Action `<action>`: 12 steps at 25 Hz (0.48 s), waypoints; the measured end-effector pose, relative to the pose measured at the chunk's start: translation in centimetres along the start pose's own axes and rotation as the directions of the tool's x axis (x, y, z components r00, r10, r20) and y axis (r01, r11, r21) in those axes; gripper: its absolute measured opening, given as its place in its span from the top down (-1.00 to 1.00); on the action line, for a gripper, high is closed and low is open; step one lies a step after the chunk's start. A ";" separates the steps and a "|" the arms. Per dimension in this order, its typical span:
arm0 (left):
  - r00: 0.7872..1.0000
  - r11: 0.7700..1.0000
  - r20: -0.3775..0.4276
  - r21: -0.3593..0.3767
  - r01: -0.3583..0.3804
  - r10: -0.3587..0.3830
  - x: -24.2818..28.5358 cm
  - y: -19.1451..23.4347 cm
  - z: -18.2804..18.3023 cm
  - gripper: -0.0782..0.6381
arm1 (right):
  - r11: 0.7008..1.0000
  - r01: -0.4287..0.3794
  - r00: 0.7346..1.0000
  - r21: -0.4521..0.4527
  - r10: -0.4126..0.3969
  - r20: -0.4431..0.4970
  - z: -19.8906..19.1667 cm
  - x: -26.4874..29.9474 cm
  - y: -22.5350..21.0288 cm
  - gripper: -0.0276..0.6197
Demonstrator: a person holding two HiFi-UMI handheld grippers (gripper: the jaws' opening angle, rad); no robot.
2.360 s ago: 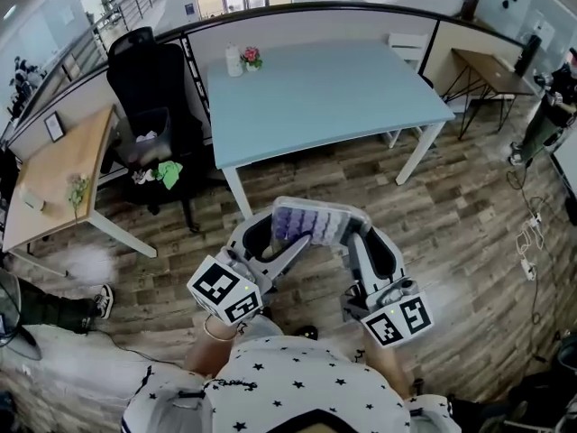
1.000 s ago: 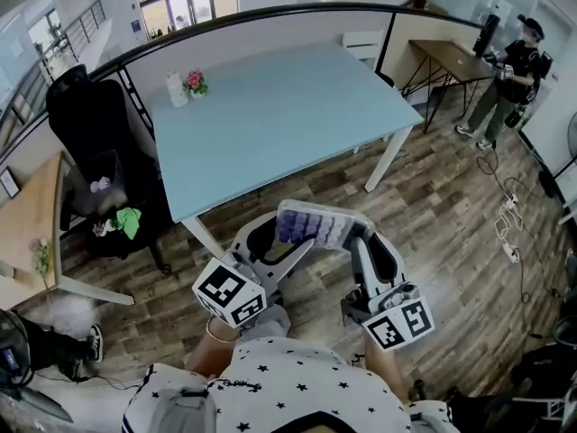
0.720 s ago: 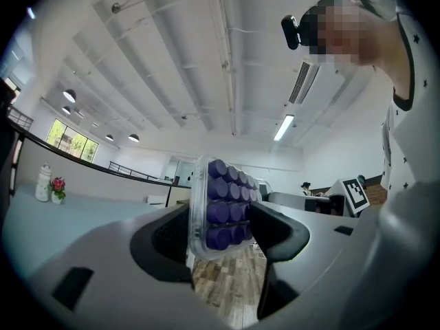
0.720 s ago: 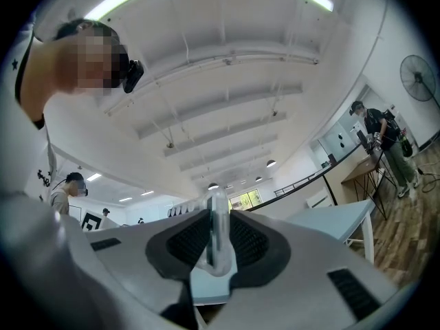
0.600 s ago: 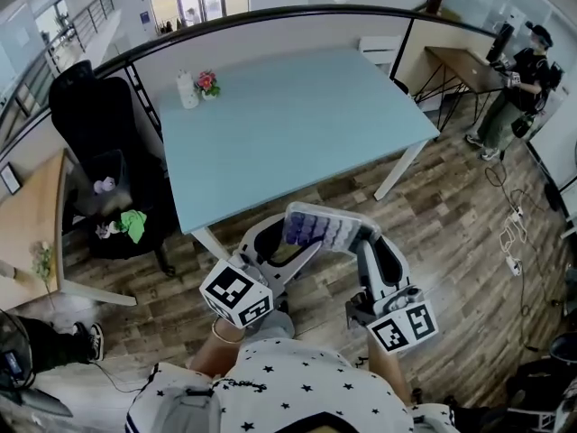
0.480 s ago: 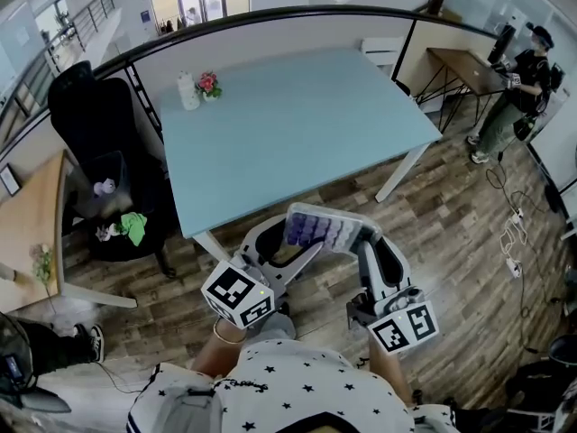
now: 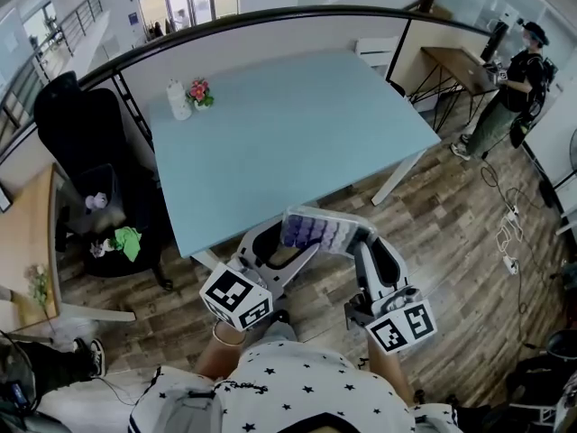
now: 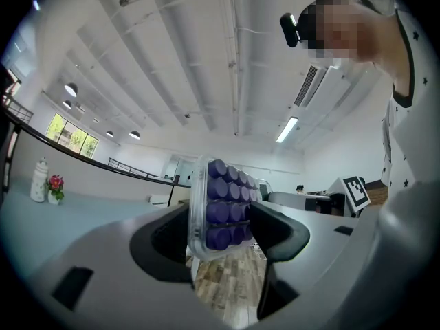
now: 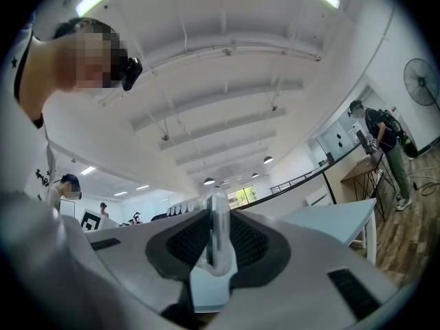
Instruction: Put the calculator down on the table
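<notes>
The calculator (image 7: 317, 232), a clear-cased slab with purple keys, is held in the air between both grippers, just short of the front edge of the light blue table (image 7: 288, 124). My left gripper (image 7: 287, 244) grips it across its width; in the left gripper view the calculator (image 8: 223, 208) stands upright between the two dark pads (image 8: 275, 231). My right gripper (image 7: 361, 240) pinches its other end. Seen from the right gripper view, that thin edge of the calculator (image 9: 218, 236) is clamped between the jaws.
A white bottle (image 7: 176, 100) and a small flower vase (image 7: 197, 91) stand at the table's far left corner. A black office chair (image 7: 81, 152) is left of the table, and a wooden desk (image 7: 22, 242) beyond it. A person (image 7: 509, 70) stands at the far right. Wood floor lies below.
Both grippers have carried the calculator forward together, and the table's front edge now lies closer to it. Neither grip has changed.
</notes>
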State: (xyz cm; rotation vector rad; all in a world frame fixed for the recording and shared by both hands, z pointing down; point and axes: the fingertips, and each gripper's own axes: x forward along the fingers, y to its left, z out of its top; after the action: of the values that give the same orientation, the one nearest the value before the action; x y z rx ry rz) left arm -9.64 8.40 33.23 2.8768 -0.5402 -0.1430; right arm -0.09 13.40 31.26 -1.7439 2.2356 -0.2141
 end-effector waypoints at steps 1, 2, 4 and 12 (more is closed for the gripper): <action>1.000 1.000 0.000 0.001 0.001 -0.001 0.1 0.4 0.1 0.03 | 1.000 0.002 1.000 -0.001 -0.002 -0.001 -0.1 0.4 0.0 0.70; 1.000 1.000 0.000 0.002 0.003 -0.003 0.2 0.8 0.1 0.03 | 1.000 0.002 1.000 -0.001 -0.002 -0.001 -0.2 0.8 -0.1 0.70; 1.000 1.000 0.002 0.002 0.005 -0.005 0.5 1.6 0.3 0.03 | 1.000 0.001 1.000 -0.003 -0.001 0.000 -0.3 1.7 -0.2 0.70; 1.000 1.000 0.005 0.022 0.011 -0.011 0.8 4.7 0.9 0.03 | 1.000 -0.005 1.000 -0.012 0.005 0.001 -0.9 4.8 -0.2 0.70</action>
State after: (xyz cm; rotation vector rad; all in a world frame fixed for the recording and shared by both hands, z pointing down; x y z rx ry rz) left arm -10.68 3.70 33.33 2.9016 -0.5302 -0.1477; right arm -1.25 8.67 31.54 -1.7445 2.2443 -0.1986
